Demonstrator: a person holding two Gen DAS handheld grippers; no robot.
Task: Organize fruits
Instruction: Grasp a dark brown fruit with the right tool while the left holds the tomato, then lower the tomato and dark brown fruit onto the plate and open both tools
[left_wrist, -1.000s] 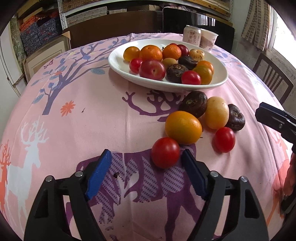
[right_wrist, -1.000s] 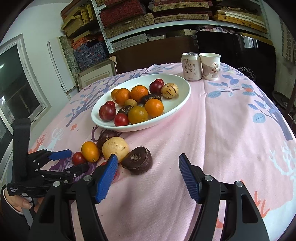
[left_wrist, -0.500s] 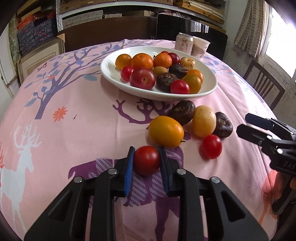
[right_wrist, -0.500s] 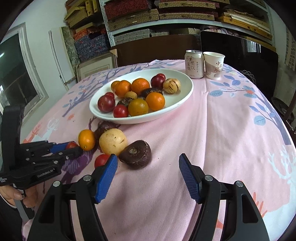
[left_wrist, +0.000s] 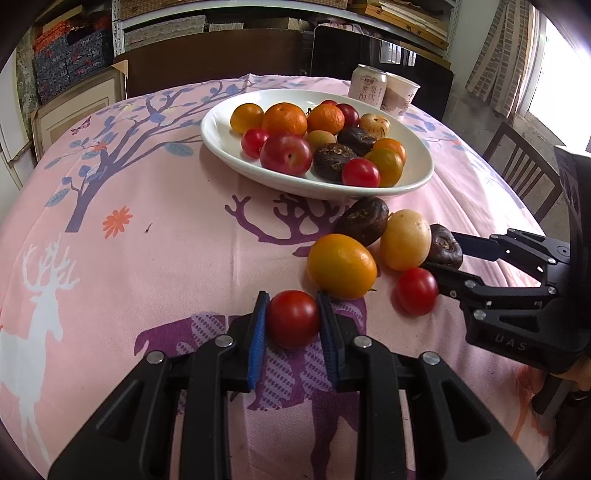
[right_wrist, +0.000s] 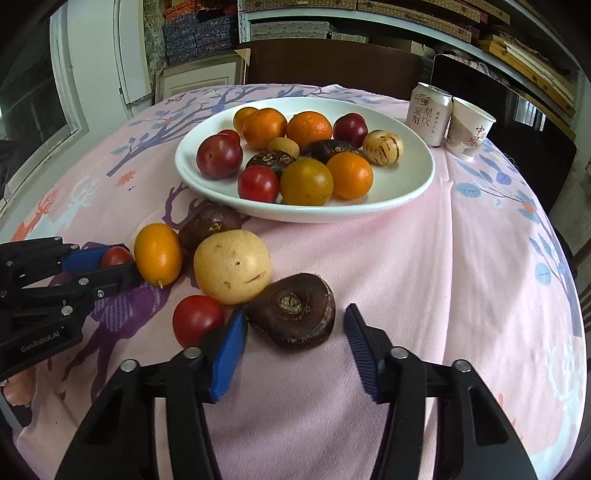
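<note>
My left gripper (left_wrist: 291, 299) is shut on a red cherry tomato (left_wrist: 293, 319) that rests on the pink tablecloth. My right gripper (right_wrist: 295, 312) straddles a dark brown fruit (right_wrist: 291, 310). Its jaws are closing, and the right pad (right_wrist: 360, 343) still stands off the fruit. Beside it lie a second red tomato (right_wrist: 197, 319), a pale yellow fruit (right_wrist: 232, 266), an orange oval fruit (right_wrist: 158, 254) and another dark fruit (right_wrist: 208, 225). Behind them a white plate (right_wrist: 406, 192) holds several oranges, plums, tomatoes and dark fruits.
A drink can (right_wrist: 428, 112) and a paper cup (right_wrist: 469, 127) stand at the table's far right, behind the plate. A wooden chair (left_wrist: 524, 177) is off the right edge. Dark chairs and stacked shelves line the back wall.
My left gripper went from wide open to shut on the red tomato. My right gripper moved in and down around the dark brown fruit, and its jaws have narrowed.
</note>
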